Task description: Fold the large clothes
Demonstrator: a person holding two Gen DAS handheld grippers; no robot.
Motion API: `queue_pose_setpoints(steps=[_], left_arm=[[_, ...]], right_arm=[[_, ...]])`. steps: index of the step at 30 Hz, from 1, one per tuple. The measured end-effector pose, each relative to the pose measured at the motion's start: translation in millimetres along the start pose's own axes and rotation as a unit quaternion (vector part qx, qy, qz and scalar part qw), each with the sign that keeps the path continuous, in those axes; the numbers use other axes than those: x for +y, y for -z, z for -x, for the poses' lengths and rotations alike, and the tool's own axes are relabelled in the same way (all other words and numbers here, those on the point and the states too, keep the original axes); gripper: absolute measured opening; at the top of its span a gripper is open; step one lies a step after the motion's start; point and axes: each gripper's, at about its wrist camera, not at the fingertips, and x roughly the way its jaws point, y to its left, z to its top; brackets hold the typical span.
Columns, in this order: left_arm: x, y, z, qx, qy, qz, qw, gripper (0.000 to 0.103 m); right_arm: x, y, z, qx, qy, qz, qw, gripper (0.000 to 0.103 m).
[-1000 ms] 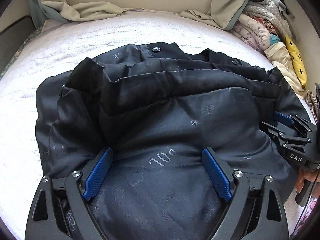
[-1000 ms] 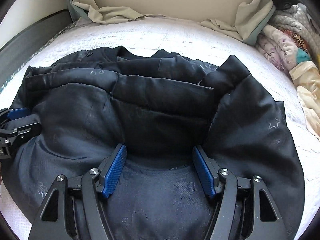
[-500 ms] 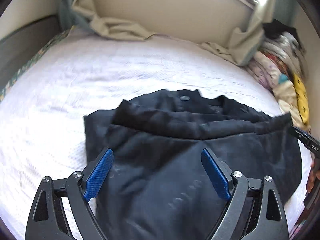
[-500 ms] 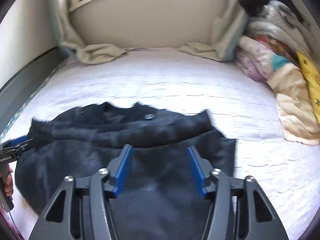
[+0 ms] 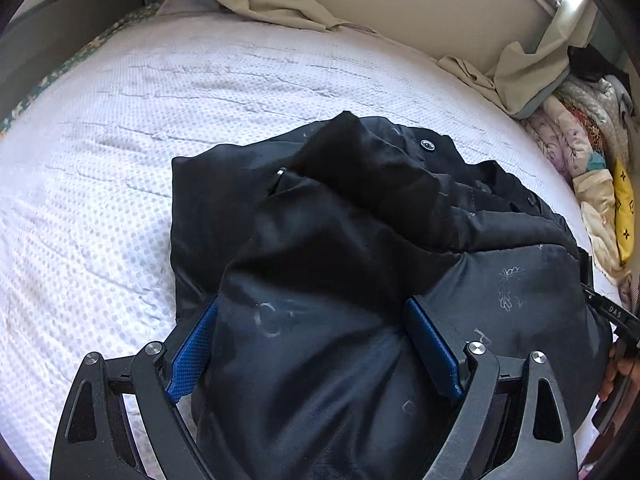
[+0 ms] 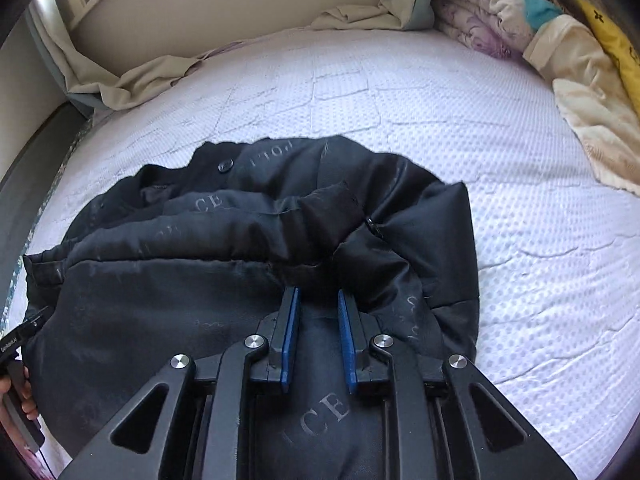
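Jacket [image 5: 320, 248], big, dark & puffy, lies in a lumpy heap on the white bed [image 5: 120, 120], near the front edge, w/ its shiny printed lining up. Left tool [image 5: 316, 344] stands wide over the near part; cloth bulges up between its blue pads [image 5: 192, 344], but they don't look like they squeeze it. Right tool [image 6: 318, 336] is narrow; its jaws have just been closing, w/ a ridge of lining between the pads [image 6: 290, 332]. The pads look pinched onto that ridge. To fold well, I think: grab only 1 clean edge w/ each tool, not a fat bunch, lift both sides evenly, pull the cloth flat before laying it over, & keep the buttons [image 6: 225, 166] & collar inside the fold. Puffy cloth will likely spring back, so press it down after. No boxes or baskets show. Only a pile of bedding [image 6: 560, 40] sits at the far right of the bed, & a beige sheet [image 5: 280, 4] is bunched along the back.
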Motion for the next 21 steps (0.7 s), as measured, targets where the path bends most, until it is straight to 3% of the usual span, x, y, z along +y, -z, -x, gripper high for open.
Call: queue_pose_setpoints(steps=[6, 10, 12, 14, 21], left_arm=[[-4.9, 1.2, -2.0, -0.004, -0.015, -0.016, 0.9997, 0.094], [-3.6, -0.2, 1.4, -0.001, -0.011, -0.007, 0.9999, 0.095], [-3.8, 0.2, 6.0, -0.001, -0.012, -0.004, 0.9999, 0.095], [-5.2, -0.3, 8.9, 0.000, -0.013, -0.003, 0.9999, 0.095], [-4.0, -0.2, 27.1, 0.004, -0.003, 0.014, 0.9999, 0.095]], right_arm=[[7.1, 5.5, -10.7, -0.014, 0.019, 0.020, 1.000, 0.014], [2.6, -1.1, -1.5, -0.004, 0.012, -0.012, 1.000, 0.015], [-0.9, -7.0, 10.1, 0.007, -0.004, -0.039, 0.999, 0.028], [-3.3, -11.9, 23.8, 0.003, -0.040, -0.065, 0.997, 0.058], [2.2, -16.1, 67.3, -0.044, -0.057, -0.066, 0.995, 0.067]])
